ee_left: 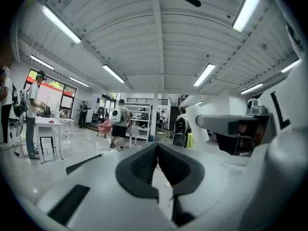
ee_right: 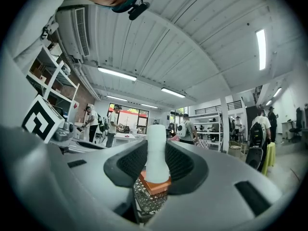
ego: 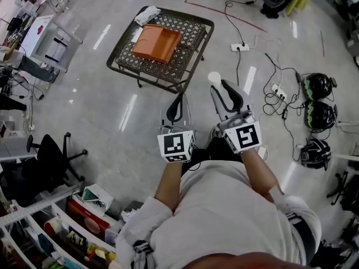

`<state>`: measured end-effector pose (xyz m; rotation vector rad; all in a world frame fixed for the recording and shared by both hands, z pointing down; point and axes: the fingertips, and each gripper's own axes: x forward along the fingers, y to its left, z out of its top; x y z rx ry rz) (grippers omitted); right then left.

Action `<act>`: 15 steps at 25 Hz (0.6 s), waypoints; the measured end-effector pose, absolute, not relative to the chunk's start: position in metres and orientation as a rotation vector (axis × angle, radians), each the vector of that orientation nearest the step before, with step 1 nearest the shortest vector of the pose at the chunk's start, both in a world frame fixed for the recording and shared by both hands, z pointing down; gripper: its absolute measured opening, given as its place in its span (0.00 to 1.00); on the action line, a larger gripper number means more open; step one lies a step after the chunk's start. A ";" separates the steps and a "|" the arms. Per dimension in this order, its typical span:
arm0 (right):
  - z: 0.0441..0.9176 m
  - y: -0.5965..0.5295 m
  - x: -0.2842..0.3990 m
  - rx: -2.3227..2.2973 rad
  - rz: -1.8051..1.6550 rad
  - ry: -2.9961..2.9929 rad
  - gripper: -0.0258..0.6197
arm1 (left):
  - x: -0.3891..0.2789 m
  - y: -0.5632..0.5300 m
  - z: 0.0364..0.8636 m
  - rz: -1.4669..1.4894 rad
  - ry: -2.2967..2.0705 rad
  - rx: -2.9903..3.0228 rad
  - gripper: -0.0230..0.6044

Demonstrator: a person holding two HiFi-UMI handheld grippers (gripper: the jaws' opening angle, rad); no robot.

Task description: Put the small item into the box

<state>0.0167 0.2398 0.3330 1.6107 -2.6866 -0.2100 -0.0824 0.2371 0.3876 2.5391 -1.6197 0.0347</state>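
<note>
An orange box (ego: pixel 156 42) lies on a dark metal lattice table (ego: pixel 190 55) ahead of me. My right gripper (ego: pixel 220 88) is shut on a small white item (ego: pixel 214 78), a rounded white cylinder that sticks out past the fingertips. In the right gripper view the white item (ee_right: pixel 156 148) stands upright between the pads, with the orange box (ee_right: pixel 155 185) and the table lattice (ee_right: pixel 147 201) seen below it. My left gripper (ego: pixel 177 106) is held beside the right one, shut and with nothing in it; its closed jaws (ee_left: pixel 157 165) face out into the room.
A white packet (ego: pixel 147 15) lies at the table's far corner. Cables and power strips (ego: pixel 240 47) run over the floor to the right, near three helmets (ego: pixel 318 115). An office chair (ego: pixel 50 157) and shelves (ego: pixel 67 228) stand at the left.
</note>
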 end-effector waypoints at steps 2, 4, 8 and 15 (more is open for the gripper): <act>0.337 0.233 0.019 1.600 -0.201 -2.684 0.21 | -0.078 0.230 0.393 0.039 -1.614 2.533 0.05; 0.343 0.222 0.025 1.602 -0.202 -2.678 0.21 | -0.073 0.221 0.397 0.049 -1.615 2.529 0.05; 0.349 0.193 0.023 1.592 -0.170 -2.703 0.21 | -0.078 0.199 0.401 0.080 -1.637 2.519 0.05; 0.347 0.127 0.002 1.530 -0.183 -2.754 0.21 | -0.099 0.135 0.401 0.084 -1.682 2.492 0.05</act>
